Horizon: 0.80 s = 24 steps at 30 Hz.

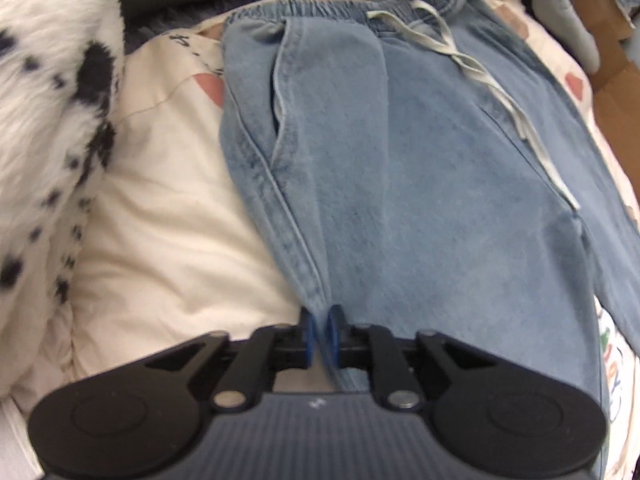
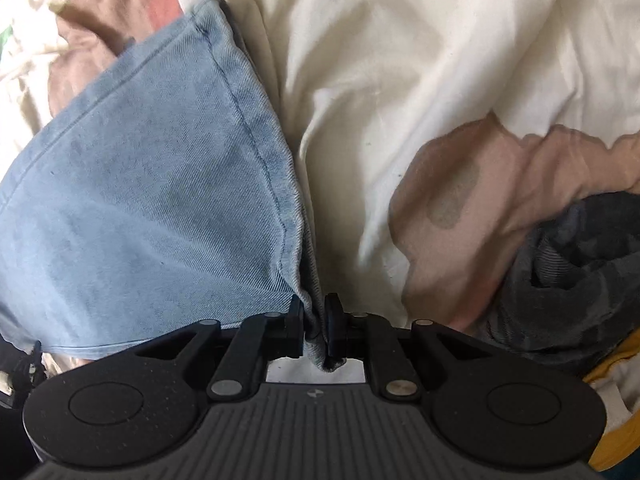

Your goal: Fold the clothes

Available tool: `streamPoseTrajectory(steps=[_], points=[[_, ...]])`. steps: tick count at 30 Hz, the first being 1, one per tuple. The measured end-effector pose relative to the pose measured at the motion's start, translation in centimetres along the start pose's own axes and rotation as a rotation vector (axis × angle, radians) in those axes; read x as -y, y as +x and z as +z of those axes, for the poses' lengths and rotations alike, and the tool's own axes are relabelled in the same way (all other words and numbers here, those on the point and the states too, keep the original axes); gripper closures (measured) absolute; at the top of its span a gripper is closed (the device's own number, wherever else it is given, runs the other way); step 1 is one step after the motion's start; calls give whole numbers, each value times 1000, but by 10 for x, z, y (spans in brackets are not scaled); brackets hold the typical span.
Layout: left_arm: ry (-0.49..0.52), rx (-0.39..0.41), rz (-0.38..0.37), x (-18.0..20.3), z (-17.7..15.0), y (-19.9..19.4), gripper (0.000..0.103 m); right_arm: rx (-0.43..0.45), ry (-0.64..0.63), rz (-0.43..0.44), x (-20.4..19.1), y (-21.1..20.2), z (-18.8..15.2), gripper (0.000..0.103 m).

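Observation:
Light blue jeans [image 1: 420, 160] lie flat on the bed, elastic waistband at the far end and a pale drawstring [image 1: 480, 68] trailing over the front. My left gripper [image 1: 322, 334] points steeply down at the near edge, and its blue pads pinch the side seam of the jeans. In the right wrist view a jeans leg [image 2: 160, 152] runs up to the left with its hem along the right side. My right gripper [image 2: 316, 328] is shut on a bunched corner of that hem, and a bit of denim hangs out below the pads.
A cream duvet [image 1: 172, 208] with pink and tan prints lies under the jeans. A white furry throw with black spots [image 1: 52, 100] is heaped at the left. A dark grey garment [image 2: 568, 260] and something yellow [image 2: 616, 420] lie at the right. Cardboard [image 1: 612, 60] stands beyond the bed.

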State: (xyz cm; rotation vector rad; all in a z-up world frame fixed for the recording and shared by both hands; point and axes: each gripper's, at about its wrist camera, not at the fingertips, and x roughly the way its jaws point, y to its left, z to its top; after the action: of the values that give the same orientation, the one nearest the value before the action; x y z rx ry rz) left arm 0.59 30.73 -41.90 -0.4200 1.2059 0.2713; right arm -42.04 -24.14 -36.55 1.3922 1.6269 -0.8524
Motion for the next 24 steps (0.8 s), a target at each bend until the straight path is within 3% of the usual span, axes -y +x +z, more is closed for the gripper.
streamPoseTrajectory(steps=[1,4,10,11,13,15,19,22,24], points=[[-5,22,8,-1,6,-1,70,7,-5,-11,-1,-1,1,81],[-19,89,31,-4,25,-3,56,69,-19,-11,-2,-20,6,57],[-90,102,7,-19,53,16,56,204,-45,-21,-7,-56,20,56],[-103,98,-11,-22,56,20,58,235,-55,-17,-10,-61,22,56],[-110,102,-29,-27,60,22,84,302,-77,4,-17,-72,25,56],[-111,101,-32,-29,61,18,90,362,-105,24,-17,-81,26,56],[-86,136,34,-24,62,7,95,449,-164,34,-29,-94,40,56],[-79,109,47,-27,64,12,93,487,-211,17,-47,-91,52,56],[-21,99,74,-21,66,10,92,500,-242,-7,-66,-76,57,55]])
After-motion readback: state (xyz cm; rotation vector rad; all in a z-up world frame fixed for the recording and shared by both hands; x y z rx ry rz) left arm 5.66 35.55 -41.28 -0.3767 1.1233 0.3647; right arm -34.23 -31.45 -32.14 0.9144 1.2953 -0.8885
